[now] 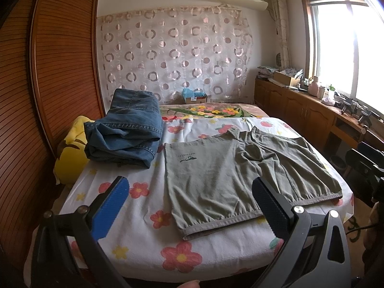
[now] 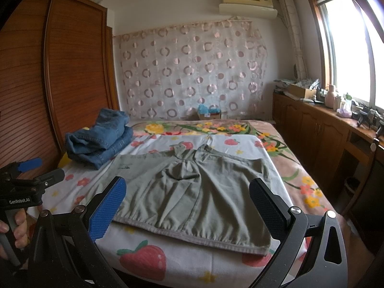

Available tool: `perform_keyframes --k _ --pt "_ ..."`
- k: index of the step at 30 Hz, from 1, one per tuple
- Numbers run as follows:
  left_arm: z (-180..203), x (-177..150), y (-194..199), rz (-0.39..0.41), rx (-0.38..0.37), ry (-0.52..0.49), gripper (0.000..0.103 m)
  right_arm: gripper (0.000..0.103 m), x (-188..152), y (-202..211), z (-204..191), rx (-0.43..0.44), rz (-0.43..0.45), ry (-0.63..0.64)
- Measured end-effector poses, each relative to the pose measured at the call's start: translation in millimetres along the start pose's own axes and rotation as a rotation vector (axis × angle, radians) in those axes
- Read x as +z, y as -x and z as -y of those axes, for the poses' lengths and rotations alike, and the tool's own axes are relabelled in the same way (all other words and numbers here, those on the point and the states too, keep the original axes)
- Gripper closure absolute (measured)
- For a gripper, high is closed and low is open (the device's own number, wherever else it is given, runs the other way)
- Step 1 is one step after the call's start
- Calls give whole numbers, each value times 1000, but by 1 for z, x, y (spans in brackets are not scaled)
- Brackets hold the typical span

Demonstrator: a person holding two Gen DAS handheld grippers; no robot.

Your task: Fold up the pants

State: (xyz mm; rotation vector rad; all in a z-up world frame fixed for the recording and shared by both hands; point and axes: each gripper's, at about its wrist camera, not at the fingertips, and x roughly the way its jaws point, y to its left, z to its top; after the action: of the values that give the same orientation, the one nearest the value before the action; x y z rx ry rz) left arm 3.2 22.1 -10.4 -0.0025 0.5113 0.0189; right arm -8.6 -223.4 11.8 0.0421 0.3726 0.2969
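A pair of olive-green cotton pants [image 1: 242,177] lies spread flat on the bed [image 1: 134,247], on a white sheet printed with red flowers and strawberries [image 2: 148,259]. The elastic waistband runs along the near edge of the bed, and the legs reach toward the far edge, where a folded flap shows a small dark logo [image 1: 187,159]. In the right wrist view the same pants [image 2: 192,192] fill the middle of the sheet, their waistband close to the near edge.

The left gripper [image 1: 189,212] hovers above the near edge of the bed, its jaws wide open and holding nothing; the blue-padded fingers [image 1: 111,210] flank the waistband from above without touching it. The right gripper [image 2: 188,212] hangs likewise over the near edge, its jaws spread wide and empty, one finger on either side of the waistband.

A folded stack of blue denim jeans [image 1: 126,129] sits at the far left corner of the sheet, just beside the pants and apart from them. A yellow cushion [image 1: 69,153] lies off the left edge of the bed, against the brown slatted wardrobe [image 1: 48,84].
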Motion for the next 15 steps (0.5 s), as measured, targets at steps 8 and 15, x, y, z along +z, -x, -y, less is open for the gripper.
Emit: perform_keyframes --k 8,15 --pt "-6 4 -5 -28 5 -1 0 0 -4 -1 12 -17 -17 -9" --pt "-8 -2 -18 -49 20 8 0 0 -8 -3 26 -35 -35 -19"
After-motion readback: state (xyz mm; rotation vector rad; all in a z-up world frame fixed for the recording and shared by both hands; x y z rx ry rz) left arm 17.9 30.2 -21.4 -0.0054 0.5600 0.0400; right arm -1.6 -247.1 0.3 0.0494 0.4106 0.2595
